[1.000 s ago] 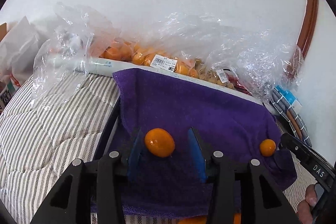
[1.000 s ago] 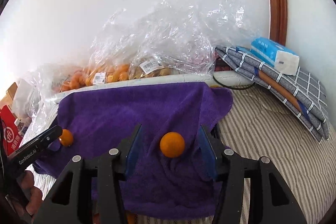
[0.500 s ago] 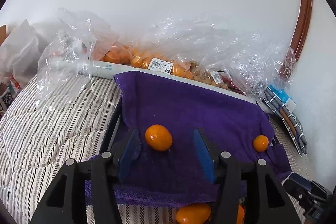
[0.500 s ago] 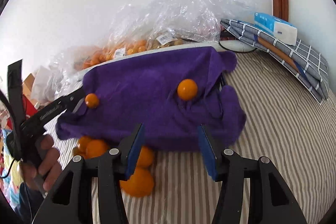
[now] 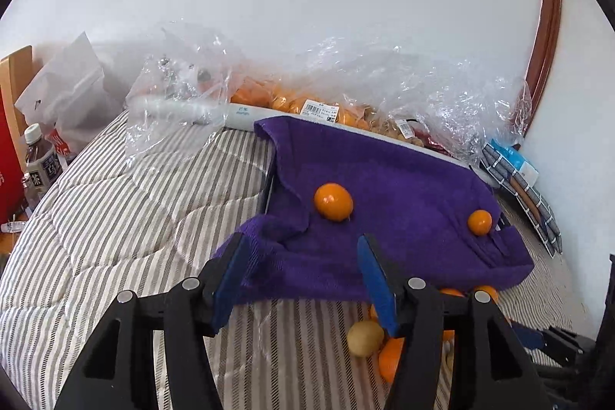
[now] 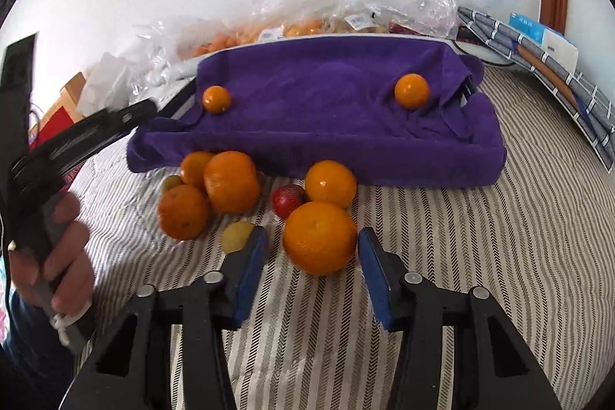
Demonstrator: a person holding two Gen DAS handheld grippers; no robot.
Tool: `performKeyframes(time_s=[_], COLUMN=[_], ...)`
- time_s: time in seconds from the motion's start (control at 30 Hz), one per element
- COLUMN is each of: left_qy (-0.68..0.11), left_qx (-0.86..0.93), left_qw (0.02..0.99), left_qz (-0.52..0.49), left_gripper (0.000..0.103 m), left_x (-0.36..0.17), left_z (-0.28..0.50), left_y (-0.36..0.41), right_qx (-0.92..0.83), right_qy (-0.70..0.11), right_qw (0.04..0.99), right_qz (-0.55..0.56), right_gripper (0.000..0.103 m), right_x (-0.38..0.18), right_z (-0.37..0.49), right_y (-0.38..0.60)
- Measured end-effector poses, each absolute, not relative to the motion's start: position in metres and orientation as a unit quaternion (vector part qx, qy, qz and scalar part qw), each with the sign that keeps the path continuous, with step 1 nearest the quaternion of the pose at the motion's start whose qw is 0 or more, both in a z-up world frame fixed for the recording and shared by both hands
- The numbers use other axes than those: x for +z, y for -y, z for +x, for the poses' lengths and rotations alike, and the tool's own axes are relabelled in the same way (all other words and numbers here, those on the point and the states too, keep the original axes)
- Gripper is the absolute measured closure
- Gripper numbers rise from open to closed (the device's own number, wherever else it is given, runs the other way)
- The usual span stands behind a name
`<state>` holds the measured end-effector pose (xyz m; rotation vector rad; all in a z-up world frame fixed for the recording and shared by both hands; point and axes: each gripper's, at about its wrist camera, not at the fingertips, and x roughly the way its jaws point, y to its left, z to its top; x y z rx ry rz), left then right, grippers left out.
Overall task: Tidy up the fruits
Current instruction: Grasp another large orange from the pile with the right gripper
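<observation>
The large round orange [image 6: 319, 238] sits on the striped quilt [image 6: 461, 256] between the closing, not yet touching jaws of the right gripper [image 6: 313, 262]; nudged, it may roll toward the red fruit [image 6: 287, 200] at 11 o'clock. The left gripper [image 5: 300, 277] opens, empty, over the purple towel [image 5: 384, 187].

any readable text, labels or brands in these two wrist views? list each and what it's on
Nothing can be quoted with certainty.
Bottle: dark label with large white characters, too blurred to read.
Price stickers on the plastic bags: barcode and small print, too small.
White tube beside the bags: short faint print, unreadable.
Blue and white box: small print, too blurred.
Red carton: white marks, cut off at the frame edge.
</observation>
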<state>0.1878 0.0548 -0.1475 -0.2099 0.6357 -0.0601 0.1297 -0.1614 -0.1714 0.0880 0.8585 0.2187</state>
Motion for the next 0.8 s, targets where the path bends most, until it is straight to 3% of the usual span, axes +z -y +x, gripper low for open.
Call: performKeyframes(time_s=[0.1, 0.27, 0.3, 0.37, 0.73, 0.8], left_qy=[-0.336, -0.375, -0.384, -0.402, -0.427, -0.428], left_qx=[-0.055, -0.094, -0.098, -0.107, -0.14, -0.139], left_qw=[0.934, 0.916, 0.912, 0.904, 0.888, 0.888], left_qz=[-0.107, -0.111, -0.108, -0.099, -0.096, -0.091], left_gripper=[0.047, 0.047, 0.049, 0.063, 0.065, 0.078], left_x=[-0.155, -0.165, -0.168, -0.173, -0.181, -0.181], left_z=[0.18, 0.176, 0.176, 0.18, 0.192, 0.191], left_y=[-0.058, -0.053, -0.05, -0.044, -0.024, -0.022], right_qx=[0.091, 0.09, 0.087, 0.078, 0.079, 0.079], right_qy=[-0.424, -0.414, -0.41, -0.404, -0.391, -0.388], right_qw=[0.901, 0.906, 0.908, 0.911, 0.914, 0.916], right_qz=[0.035, 0.027, 0.026, 0.023, 0.068, 0.069], right_gripper=[0.062, 0.063, 0.063, 0.063, 0.063, 0.063], right_x=[-0.177, -0.175, -0.174, -0.173, -0.172, -0.172], right_z=[0.136, 0.124, 0.12, 0.115, 0.111, 0.111], right_y=[0.158, 0.165, 0.168, 0.177, 0.2, 0.2])
